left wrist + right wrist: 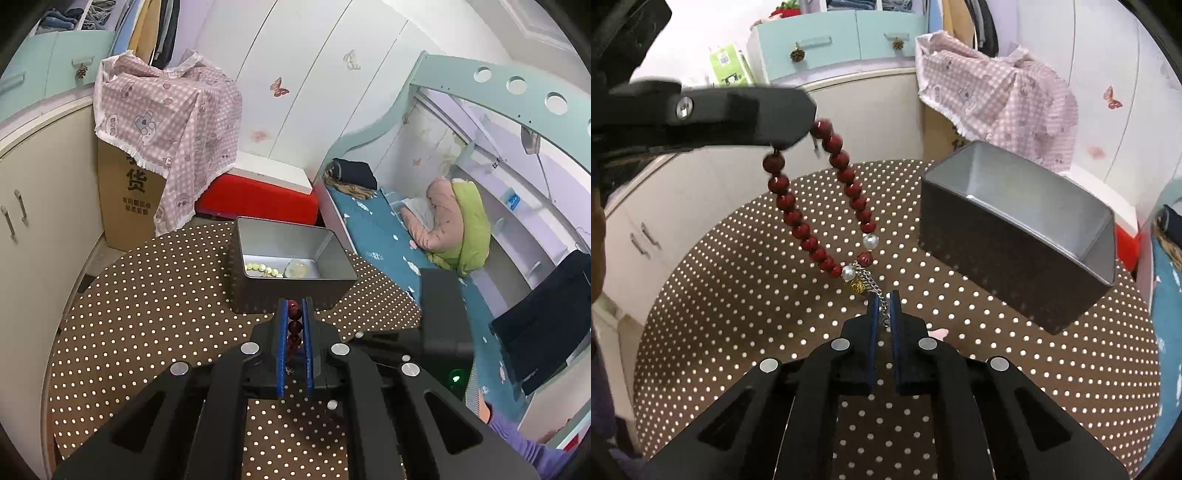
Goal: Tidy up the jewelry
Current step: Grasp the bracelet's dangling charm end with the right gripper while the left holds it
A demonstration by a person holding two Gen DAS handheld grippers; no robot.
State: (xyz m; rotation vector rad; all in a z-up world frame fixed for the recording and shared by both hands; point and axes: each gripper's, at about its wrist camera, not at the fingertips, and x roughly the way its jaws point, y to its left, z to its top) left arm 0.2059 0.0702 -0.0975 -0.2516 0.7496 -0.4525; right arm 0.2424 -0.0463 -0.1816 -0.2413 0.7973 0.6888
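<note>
A bracelet of dark red beads (801, 230) with two white pearls, a gold bead and a thin metal chain (870, 279) hangs stretched above the dotted brown table (738, 295). My left gripper (294, 301) is shut on its red beads (294, 326). In the right wrist view the left gripper (798, 136) comes in from the upper left, holding the loop's top. My right gripper (884, 295) is shut on the chain end, lower down. An open grey tin box (332, 254) stands just behind, with pale yellow beads (262, 268) and a clear piece (301, 267) inside.
The tin box (997, 240) stands right of the bracelet in the right wrist view. A cardboard box under pink checked cloth (166, 110), a red case (258, 199) and white cupboards (37, 221) ring the table. A bed (388, 229) lies to the right. A purple sleeve (517, 439) shows low right.
</note>
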